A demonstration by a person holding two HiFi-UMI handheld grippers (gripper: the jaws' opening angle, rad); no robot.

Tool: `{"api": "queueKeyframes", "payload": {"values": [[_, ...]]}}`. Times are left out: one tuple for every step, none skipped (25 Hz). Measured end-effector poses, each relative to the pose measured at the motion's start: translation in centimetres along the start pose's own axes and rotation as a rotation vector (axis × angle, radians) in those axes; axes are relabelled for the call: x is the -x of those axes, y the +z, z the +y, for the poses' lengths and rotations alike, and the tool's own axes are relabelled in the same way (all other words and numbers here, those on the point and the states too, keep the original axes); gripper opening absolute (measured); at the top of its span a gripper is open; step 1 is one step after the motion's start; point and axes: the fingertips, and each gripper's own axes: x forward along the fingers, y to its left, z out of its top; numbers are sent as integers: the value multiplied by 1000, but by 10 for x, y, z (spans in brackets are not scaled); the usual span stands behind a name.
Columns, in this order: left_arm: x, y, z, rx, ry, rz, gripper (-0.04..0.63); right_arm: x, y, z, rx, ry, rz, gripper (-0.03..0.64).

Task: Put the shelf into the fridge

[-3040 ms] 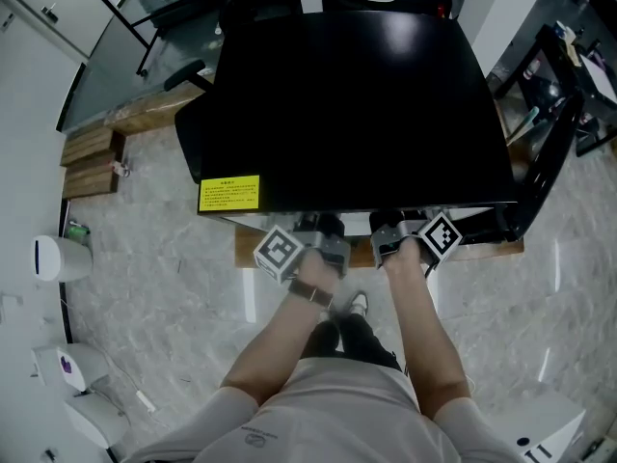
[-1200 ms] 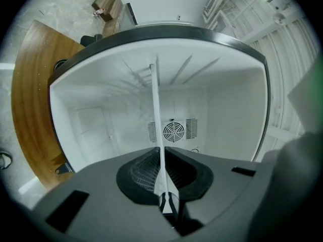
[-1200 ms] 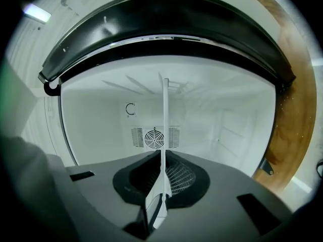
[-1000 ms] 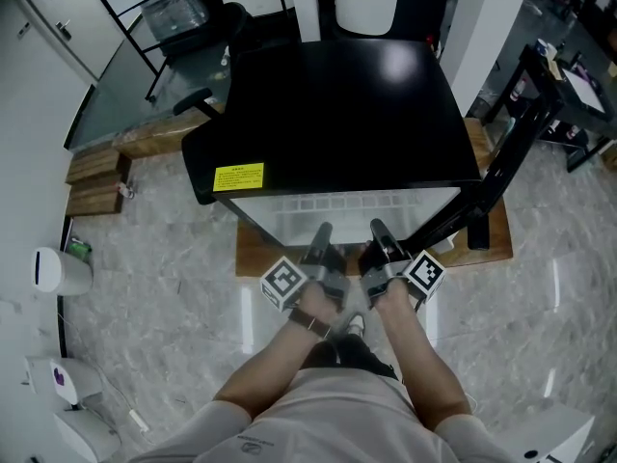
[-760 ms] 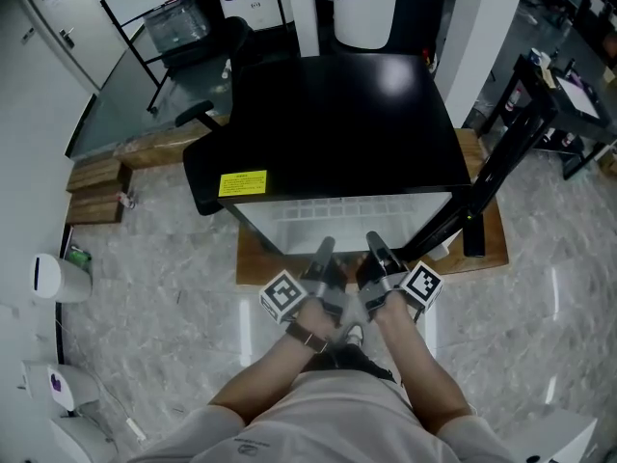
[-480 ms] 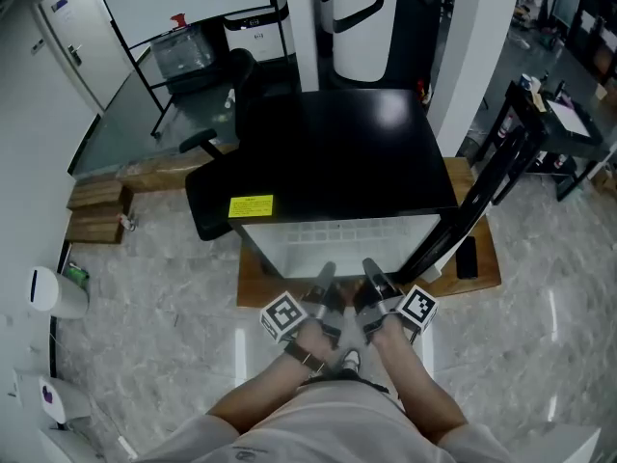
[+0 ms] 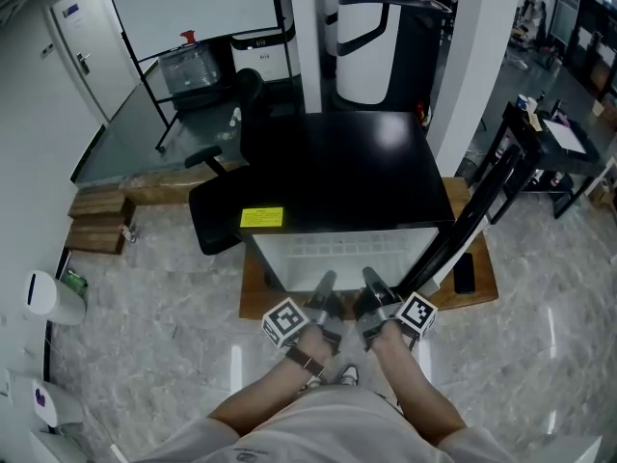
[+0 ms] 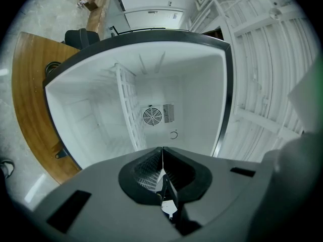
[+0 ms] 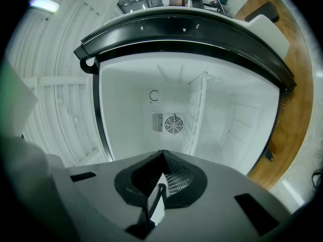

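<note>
The black fridge (image 7: 347, 172) stands open on a wooden board, its door (image 7: 474, 222) swung out to the right. Its white inside (image 8: 166, 95) holds the white wire shelf (image 8: 127, 110), which sits in the side grooves across the middle; the right gripper view shows the shelf (image 9: 196, 112) too. My left gripper (image 7: 323, 285) and right gripper (image 7: 370, 280) hover side by side just outside the opening. The left gripper (image 8: 162, 153) and the right gripper (image 9: 161, 154) each have their jaws pressed together with nothing between them. Neither touches the shelf.
A black office chair (image 7: 224, 212) stands against the fridge's left side. The wooden board (image 7: 253, 297) juts out under the fridge. Wooden blocks (image 7: 96, 225) and a white bin (image 7: 43, 292) lie at the left. A black stand (image 7: 540, 148) is at the right.
Three seconds ago both grippers reached in under the fridge's top edge. Since then they have drawn back out toward me, and my head has risen, so the fridge looks smaller.
</note>
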Motion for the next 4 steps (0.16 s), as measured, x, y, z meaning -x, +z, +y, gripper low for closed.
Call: {"api": "queueKeyframes", "payload": {"values": [[0,-1,0,-1,0,0,9,1,0,0,0,-1,0,21],[1,-2,-1,-2,0,1,9,2,0,0,1,-2,0,21],[1,-2,-1,-3,0,1,9,2,1,0,2,-3,0,21],[1,-3,-1,-4,0,1,8,3,1,0,3,-3,0,21]]}}
